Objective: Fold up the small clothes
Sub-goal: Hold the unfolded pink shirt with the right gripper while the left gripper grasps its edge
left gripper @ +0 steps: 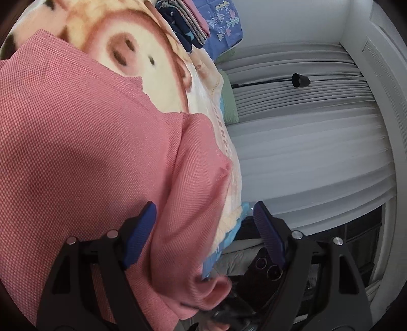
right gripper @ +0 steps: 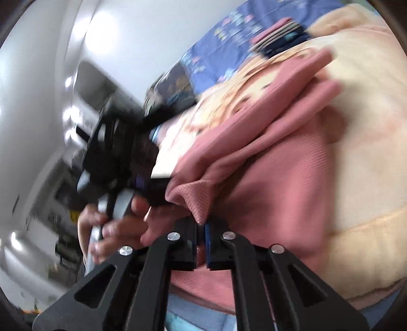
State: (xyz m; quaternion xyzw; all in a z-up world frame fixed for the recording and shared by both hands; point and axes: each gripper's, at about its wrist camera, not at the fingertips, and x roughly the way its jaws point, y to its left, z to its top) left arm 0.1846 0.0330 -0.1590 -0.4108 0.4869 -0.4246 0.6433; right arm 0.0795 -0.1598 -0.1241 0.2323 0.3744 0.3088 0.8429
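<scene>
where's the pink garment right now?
Spread on the cartoon blanket, filling the left of the left wrist view; in the right wrist view the pink garment has a corner pinched in the right tool.

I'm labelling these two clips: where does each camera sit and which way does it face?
Left wrist: on the left gripper, facing along open jaws over the pink garment toward pale curtains.
Right wrist: on the right gripper, jaws shut on the pink garment's edge; a hand shows.
Shared: pink garment, cartoon blanket, folded stack.
</scene>
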